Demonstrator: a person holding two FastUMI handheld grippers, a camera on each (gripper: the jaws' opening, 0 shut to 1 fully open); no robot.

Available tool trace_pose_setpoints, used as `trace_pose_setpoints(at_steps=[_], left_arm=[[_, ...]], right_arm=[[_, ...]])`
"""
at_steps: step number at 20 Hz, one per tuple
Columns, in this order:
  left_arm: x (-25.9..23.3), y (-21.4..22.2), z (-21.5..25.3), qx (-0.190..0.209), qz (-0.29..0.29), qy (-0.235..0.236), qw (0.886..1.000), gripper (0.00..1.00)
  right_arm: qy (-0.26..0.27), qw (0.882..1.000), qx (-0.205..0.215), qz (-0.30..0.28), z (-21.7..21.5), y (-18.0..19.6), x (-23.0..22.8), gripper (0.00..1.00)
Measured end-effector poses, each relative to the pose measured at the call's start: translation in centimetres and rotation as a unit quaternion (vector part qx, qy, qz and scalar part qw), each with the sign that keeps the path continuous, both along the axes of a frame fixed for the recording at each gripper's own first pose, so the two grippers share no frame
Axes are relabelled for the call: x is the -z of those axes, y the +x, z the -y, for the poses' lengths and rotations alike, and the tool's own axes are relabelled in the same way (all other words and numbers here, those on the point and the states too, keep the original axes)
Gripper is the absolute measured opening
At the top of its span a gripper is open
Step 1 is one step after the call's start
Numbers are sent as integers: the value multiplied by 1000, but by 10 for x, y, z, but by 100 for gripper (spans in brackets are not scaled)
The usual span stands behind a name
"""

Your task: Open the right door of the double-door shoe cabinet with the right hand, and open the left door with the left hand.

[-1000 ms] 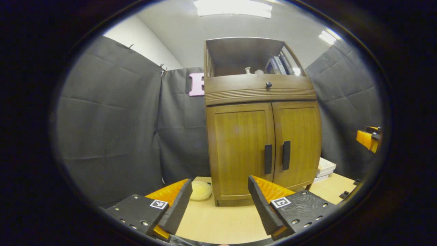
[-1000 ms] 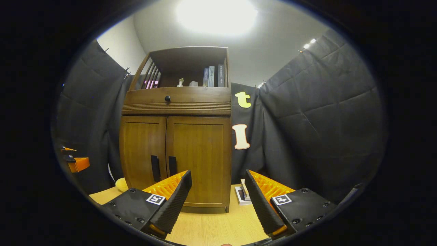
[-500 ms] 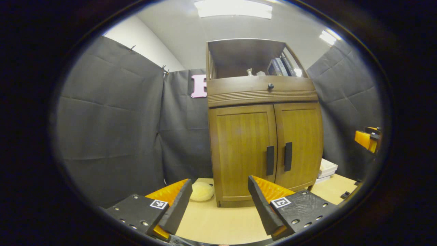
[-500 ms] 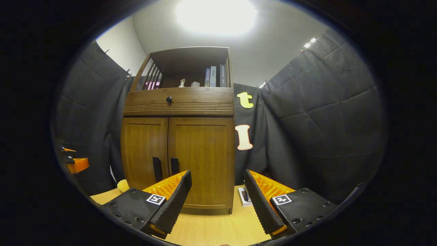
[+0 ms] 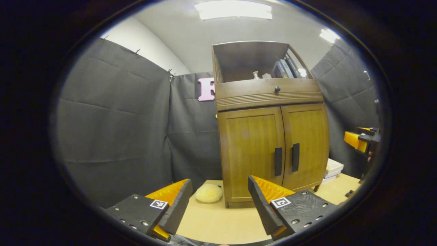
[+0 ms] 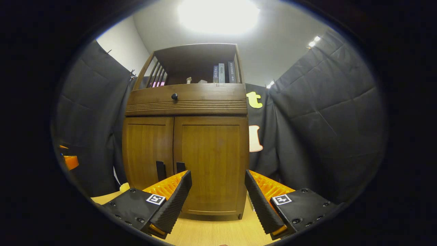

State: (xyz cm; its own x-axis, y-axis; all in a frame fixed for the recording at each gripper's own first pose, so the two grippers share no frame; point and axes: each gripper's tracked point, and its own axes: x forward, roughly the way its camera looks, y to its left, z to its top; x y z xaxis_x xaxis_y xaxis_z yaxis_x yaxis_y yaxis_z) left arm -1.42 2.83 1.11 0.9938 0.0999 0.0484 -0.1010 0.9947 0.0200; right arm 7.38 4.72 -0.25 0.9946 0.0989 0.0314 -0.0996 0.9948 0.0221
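Two closed doors front the brown wooden double-door shoe cabinet (image 5: 269,136), which stands upright on the pale wooden surface (image 5: 218,222) against the dark quilted cloth wall. In the left gripper view the left gripper (image 5: 218,194) has its fingers spread wide with nothing between them, and the cabinet stands ahead of it and a little to the right, well apart. The left door (image 5: 252,153) and the right door (image 5: 305,147) are flat framed panels with a smooth, grained finish; each carries a short black vertical bar handle (image 5: 278,161) beside the middle seam. Above the doors runs a ribbed band and a drawer front with a small round black knob (image 5: 277,89), and over that an open shelf holding upright books (image 5: 283,69). A pale yellow fluffy round pad (image 5: 209,193) lies on the surface just left of the cabinet's foot.

In the right gripper view the right gripper (image 6: 218,191) is also spread and empty, close before the right door (image 6: 211,160), whose handle (image 6: 180,167) shows just above its left finger.
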Motion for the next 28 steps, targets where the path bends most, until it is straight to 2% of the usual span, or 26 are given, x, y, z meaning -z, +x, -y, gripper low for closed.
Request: trace_pose_setpoints(at_steps=[13, 19, 25, 28], left_arm=[[6, -24, -40, -59, -15, -3, 998, 94], [10, -37, -62, -91, -19, -3, 996, 96], [9, -47, -75, -116, -23, 2, 993, 94], [7, -51, -80, -125, -23, 3, 992, 96]], right_arm=[[9, 999, -43, -5, -68, 83, 22, 96], [23, 998, -53, -24, -91, 117, 40, 98], [18, 997, -61, -52, -110, 143, 68, 98], [12, 996, -66, -65, -118, 154, 81, 98]])
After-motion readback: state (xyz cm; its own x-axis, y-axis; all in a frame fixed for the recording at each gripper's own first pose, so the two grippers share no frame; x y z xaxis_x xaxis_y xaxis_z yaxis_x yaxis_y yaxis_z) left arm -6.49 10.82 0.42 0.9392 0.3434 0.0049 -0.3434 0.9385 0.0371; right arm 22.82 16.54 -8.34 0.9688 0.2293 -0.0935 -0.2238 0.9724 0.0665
